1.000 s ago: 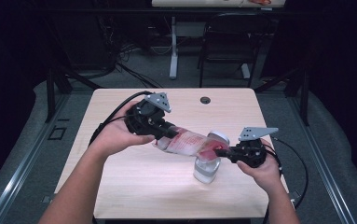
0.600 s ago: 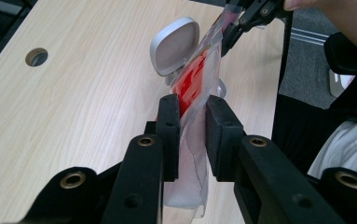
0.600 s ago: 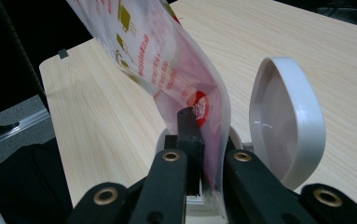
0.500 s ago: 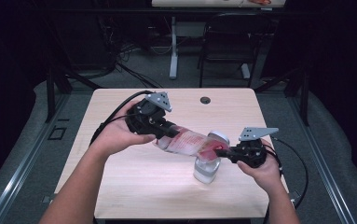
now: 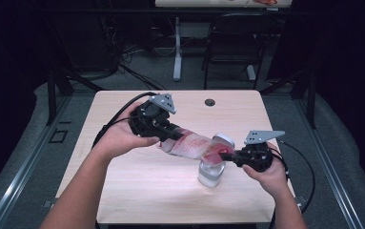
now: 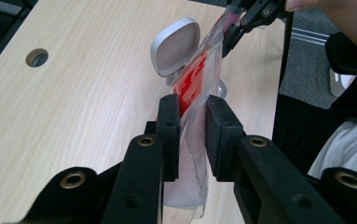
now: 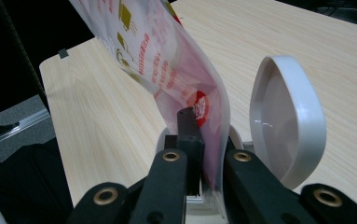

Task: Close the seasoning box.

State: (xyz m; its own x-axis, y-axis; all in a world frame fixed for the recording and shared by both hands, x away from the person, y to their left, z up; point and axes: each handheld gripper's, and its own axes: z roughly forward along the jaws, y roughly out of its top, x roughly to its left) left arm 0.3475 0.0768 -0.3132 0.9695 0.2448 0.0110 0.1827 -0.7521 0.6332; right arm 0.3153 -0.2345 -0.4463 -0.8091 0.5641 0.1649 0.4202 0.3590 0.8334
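A translucent pouch with red and pink print hangs stretched between both grippers above the table. My left gripper is shut on its left end; up close the jaws pinch the crumpled plastic. My right gripper is shut on the lower right end, which points down over a white container with its flip lid standing open. In the right gripper view the pouch curves up from the gripper, and the open lid stands just to the right.
The wooden table has a round cable hole near its far edge. Black cables trail from both grippers. A chair and a desk leg stand on the floor beyond the table.
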